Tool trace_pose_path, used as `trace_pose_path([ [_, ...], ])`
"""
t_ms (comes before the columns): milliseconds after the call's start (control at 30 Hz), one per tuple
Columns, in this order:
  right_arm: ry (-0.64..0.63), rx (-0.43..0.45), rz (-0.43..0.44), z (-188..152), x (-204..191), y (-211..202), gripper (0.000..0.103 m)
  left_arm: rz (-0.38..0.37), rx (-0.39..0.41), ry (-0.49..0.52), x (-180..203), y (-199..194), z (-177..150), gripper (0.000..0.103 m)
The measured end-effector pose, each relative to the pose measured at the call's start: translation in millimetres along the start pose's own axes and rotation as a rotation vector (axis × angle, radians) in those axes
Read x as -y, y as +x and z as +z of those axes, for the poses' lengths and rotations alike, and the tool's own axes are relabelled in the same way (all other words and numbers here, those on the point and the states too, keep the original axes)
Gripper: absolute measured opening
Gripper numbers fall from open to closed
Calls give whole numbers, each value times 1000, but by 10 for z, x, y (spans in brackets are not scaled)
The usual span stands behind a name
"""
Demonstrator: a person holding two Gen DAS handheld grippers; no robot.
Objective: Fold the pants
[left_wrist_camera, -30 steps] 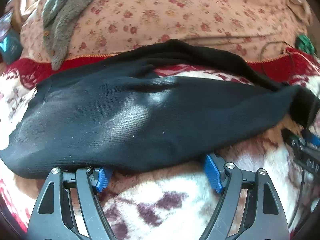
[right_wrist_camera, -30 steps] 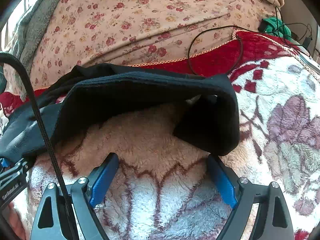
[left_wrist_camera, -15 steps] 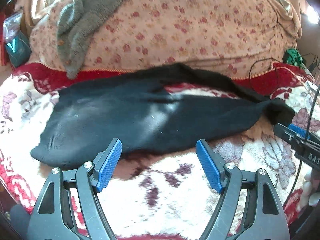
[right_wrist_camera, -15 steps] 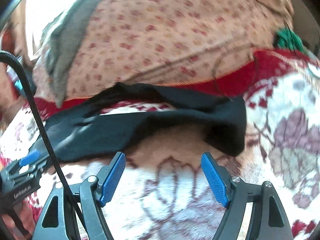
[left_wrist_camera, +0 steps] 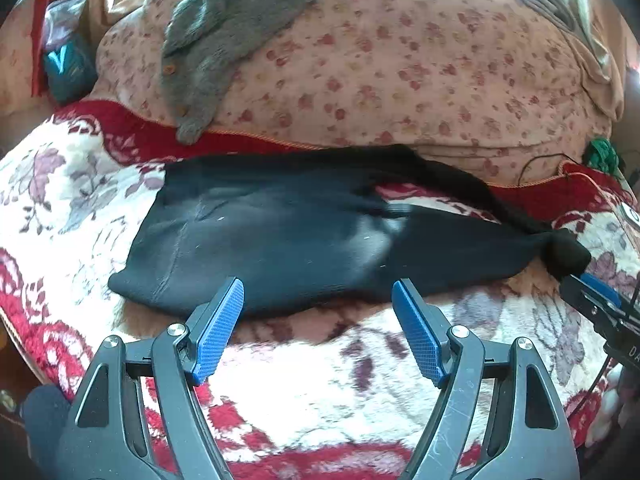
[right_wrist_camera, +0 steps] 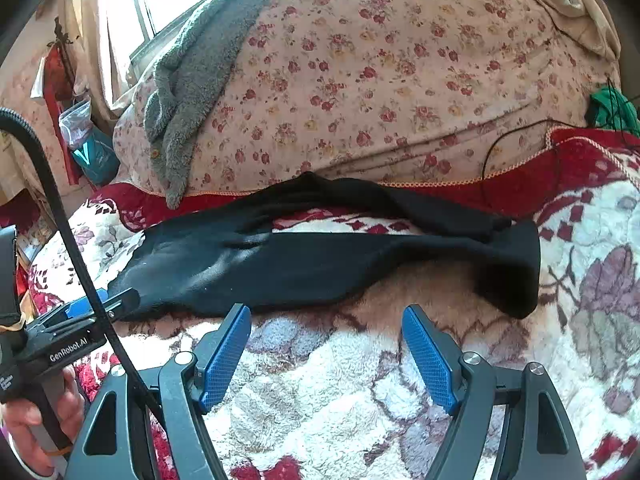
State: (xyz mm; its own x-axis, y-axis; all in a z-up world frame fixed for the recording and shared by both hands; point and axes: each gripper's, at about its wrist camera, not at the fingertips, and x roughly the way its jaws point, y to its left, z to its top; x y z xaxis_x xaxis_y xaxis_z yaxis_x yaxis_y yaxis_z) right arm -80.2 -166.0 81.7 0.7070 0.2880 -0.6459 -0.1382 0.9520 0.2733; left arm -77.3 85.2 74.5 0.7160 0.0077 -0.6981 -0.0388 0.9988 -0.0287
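Observation:
Black pants (left_wrist_camera: 280, 232) lie flat and lengthwise on the plush red-and-white blanket (left_wrist_camera: 320, 380), waist at the left, legs running right, with the upper leg splayed toward the back. The leg ends are doubled over at the right (right_wrist_camera: 516, 280). My left gripper (left_wrist_camera: 317, 282) hovers open above the near edge of the pants with nothing between its blue pads. My right gripper (right_wrist_camera: 326, 308) is also open and empty, just short of the pants' near edge. Each gripper shows in the other's view: the right one (left_wrist_camera: 596, 304) by the leg ends, the left one (right_wrist_camera: 80, 320) by the waist.
A big floral quilt (left_wrist_camera: 400, 80) is piled behind the pants, with a grey fleece garment (left_wrist_camera: 224, 40) draped over it. A thin black cable (right_wrist_camera: 516, 136) and a green item (right_wrist_camera: 612, 108) lie at the back right. A teal bag (left_wrist_camera: 66, 64) sits far left.
Both grippers have drawn back and risen from the pants' near edge, so more of the bed shows. The pants lie still on the blanket. The right jaws narrowed slightly.

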Motion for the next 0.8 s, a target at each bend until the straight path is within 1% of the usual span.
trace_pose_path([
  [267, 3, -37, -8, -62, -7, 82, 77, 14, -43, -80, -254, 93, -24, 78],
  [467, 5, -46, 2, -82, -30, 126, 77, 35, -46, -86, -330, 100, -32, 78],
  [600, -4, -52, 0, -102, -41, 167, 77, 41, -62, -113, -422, 148, -65, 78],
  [800, 10, -60, -6, -132, 28, 185, 77, 12, -84, -221, -721, 205, -126, 78],
])
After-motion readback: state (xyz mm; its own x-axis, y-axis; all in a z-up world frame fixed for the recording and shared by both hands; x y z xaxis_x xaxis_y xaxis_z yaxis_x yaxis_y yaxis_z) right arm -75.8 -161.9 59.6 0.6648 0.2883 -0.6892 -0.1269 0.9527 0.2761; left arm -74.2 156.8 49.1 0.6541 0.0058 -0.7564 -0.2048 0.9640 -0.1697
